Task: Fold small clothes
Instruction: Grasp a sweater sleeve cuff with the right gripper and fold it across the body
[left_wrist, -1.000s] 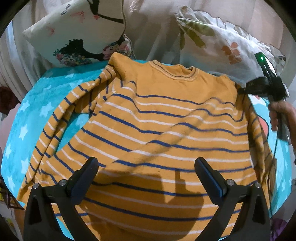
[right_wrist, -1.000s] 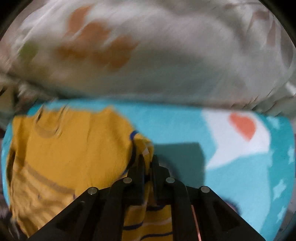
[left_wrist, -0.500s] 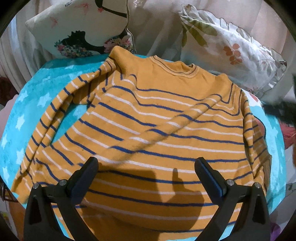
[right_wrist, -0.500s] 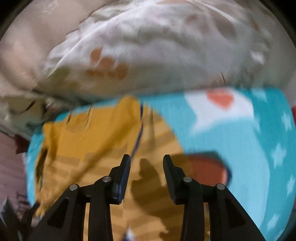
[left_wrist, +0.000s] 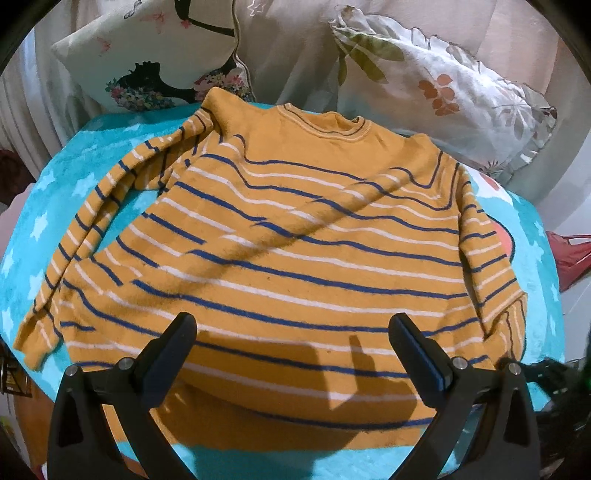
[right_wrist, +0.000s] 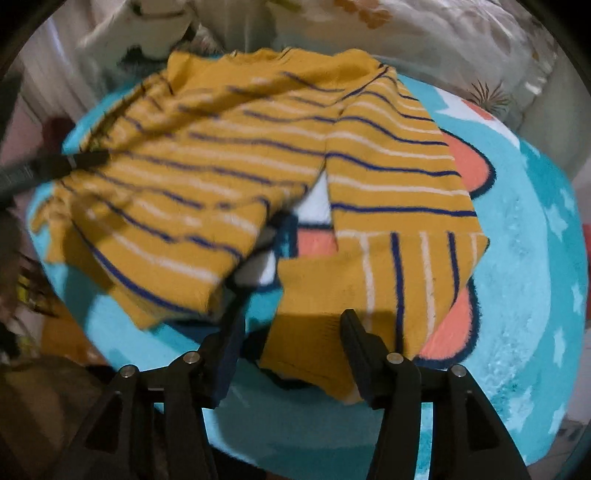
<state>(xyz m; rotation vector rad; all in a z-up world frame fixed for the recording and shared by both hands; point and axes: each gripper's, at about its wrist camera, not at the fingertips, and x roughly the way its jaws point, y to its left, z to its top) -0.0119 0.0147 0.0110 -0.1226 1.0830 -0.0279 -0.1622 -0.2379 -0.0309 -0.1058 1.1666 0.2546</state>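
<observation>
A mustard sweater (left_wrist: 295, 240) with blue and white stripes lies flat, collar far, on a turquoise star blanket (left_wrist: 92, 155). My left gripper (left_wrist: 295, 354) hangs open above the hem, touching nothing. In the right wrist view the sweater (right_wrist: 184, 177) lies to the left, and its right sleeve (right_wrist: 399, 177) runs down toward me. The sleeve's cuff (right_wrist: 317, 295) is folded sideways. My right gripper (right_wrist: 293, 332) hovers over that cuff with its jaws opening. The cuff lies below and between the fingers, and the pads do not press on it.
Two patterned pillows (left_wrist: 155, 48) (left_wrist: 443, 81) lean against a pale backrest behind the collar. The blanket (right_wrist: 517, 258) has a coral and white cartoon print under the sleeve. A red object (left_wrist: 569, 254) sits off the right edge. The blanket's near edge drops off below the hem.
My right gripper let go of the sweater's far right shoulder, opened, and swept toward me along the sleeve to the cuff. The left gripper shifted slightly and stayed open.
</observation>
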